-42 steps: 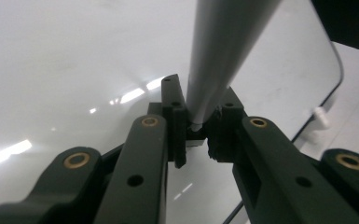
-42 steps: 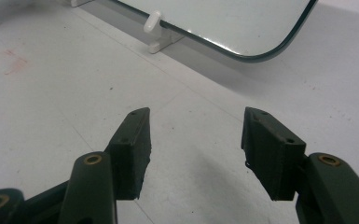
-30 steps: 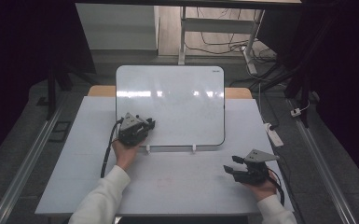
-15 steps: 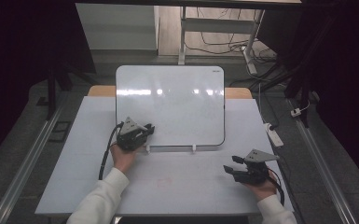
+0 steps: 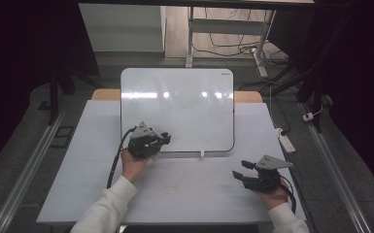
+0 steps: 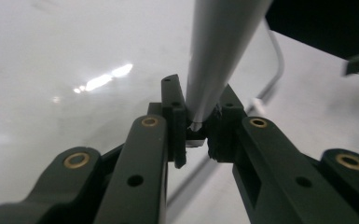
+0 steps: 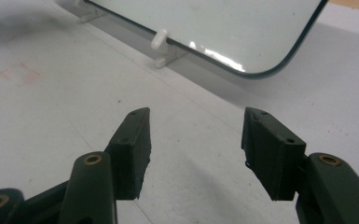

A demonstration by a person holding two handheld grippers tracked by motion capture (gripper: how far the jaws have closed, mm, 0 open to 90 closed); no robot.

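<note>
Marker poised at the whiteboard (image 5: 177,109)

Left hand-held gripper (image 6: 196,122) clamped on grey marker (image 6: 221,51), now drawn slightly back toward board's lower-left edge; right hand-held gripper (image 7: 193,140) apart, idle over table (image 5: 189,194); writing seemingly imminent.

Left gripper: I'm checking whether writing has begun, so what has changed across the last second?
The left gripper, shut on a grey marker, has drifted slightly down the whiteboard toward its lower edge. The right gripper stays open, resting on the table. No new marks are visible on the board.
</note>
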